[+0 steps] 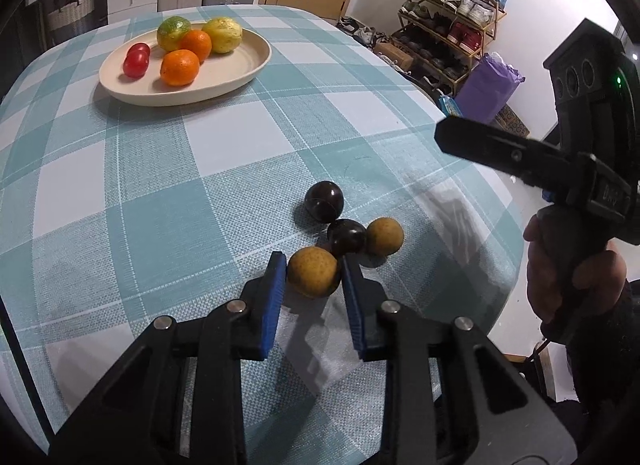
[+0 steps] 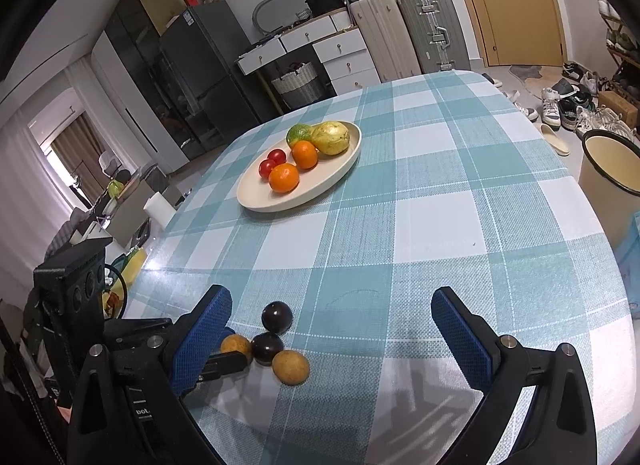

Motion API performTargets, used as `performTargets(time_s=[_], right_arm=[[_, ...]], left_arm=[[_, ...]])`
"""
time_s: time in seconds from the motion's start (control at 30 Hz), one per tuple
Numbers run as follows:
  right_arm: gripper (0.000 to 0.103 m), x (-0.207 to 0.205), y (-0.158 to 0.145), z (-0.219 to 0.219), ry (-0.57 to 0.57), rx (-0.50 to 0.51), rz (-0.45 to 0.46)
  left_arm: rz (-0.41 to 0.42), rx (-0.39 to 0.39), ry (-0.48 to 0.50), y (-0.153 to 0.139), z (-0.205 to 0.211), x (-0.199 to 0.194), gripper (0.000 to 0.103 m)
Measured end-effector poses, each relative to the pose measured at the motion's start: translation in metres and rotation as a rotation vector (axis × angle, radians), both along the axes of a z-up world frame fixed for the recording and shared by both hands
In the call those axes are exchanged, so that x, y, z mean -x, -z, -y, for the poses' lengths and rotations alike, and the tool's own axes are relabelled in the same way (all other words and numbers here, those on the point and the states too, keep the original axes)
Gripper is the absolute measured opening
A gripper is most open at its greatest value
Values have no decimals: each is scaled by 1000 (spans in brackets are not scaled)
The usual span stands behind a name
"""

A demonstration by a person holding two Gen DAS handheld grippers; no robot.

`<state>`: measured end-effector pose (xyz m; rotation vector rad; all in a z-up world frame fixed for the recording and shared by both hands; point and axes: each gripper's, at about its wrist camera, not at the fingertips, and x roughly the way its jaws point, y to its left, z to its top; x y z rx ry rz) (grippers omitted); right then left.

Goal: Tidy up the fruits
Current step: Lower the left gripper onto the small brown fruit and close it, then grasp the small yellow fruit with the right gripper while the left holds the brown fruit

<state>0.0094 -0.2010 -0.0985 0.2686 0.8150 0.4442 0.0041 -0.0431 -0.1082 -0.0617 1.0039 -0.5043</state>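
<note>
On the checked tablecloth lie two dark plums (image 1: 324,201) (image 1: 347,237) and two yellow-brown round fruits. My left gripper (image 1: 314,269) is shut on the nearer brown fruit (image 1: 313,275), a blue pad against each side. It still rests on the cloth. The other brown fruit (image 1: 384,236) touches the nearer plum. In the right wrist view the same cluster lies low and left, with the held fruit (image 2: 236,344) partly behind the right gripper's left finger. My right gripper (image 2: 332,301) stands wide open above the cloth, holding nothing. A cream oval plate (image 1: 240,77) (image 2: 300,205) sits further back.
The plate holds two tomatoes (image 1: 136,59), two oranges (image 1: 180,67), a green citrus (image 1: 173,31) and a yellow fruit (image 1: 223,34). A hand (image 1: 572,277) holds the right gripper's handle. Beyond the table's right edge stand a cream bucket (image 2: 608,161) and a shoe rack (image 1: 452,25).
</note>
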Motion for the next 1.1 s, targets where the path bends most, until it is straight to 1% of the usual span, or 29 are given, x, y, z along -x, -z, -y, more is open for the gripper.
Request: performTargets(time_s=[0.17,0.37,0.6,0.73,0.83,0.9,0.97,1.0,1.03,1.1], right_arm=[[102,0,3,-1,-17,5,-16],[102,8,8,-7,-57,37,-30],[102,16,13,-9,-59,45,-29],[100,21,18,-17,-94,58,-33],[95,26,22,-27,-124,92,-20],[87,28,24,-32,-134,127,-4],[84,28,28,-35,-143,143,-6],[77,28,29,-35,-145,146,-8],[73,28,31,-37,-158,144,-12],[58,29,34,-40,-176,153,-9]], left_arm=[[12,6,-19,-5,-8,1,26],[30,16,-53,-12,-22,-1,26],[48,30,-83,-19,-35,-1,26],[52,34,-95,-21,-39,-1,26],[53,32,-99,-22,-40,0,26],[50,36,-98,-21,-40,0,26],[50,35,-95,-20,-39,1,26],[50,36,-93,-20,-39,1,26],[51,36,-91,-20,-38,2,26],[49,36,-91,-20,-38,1,26]])
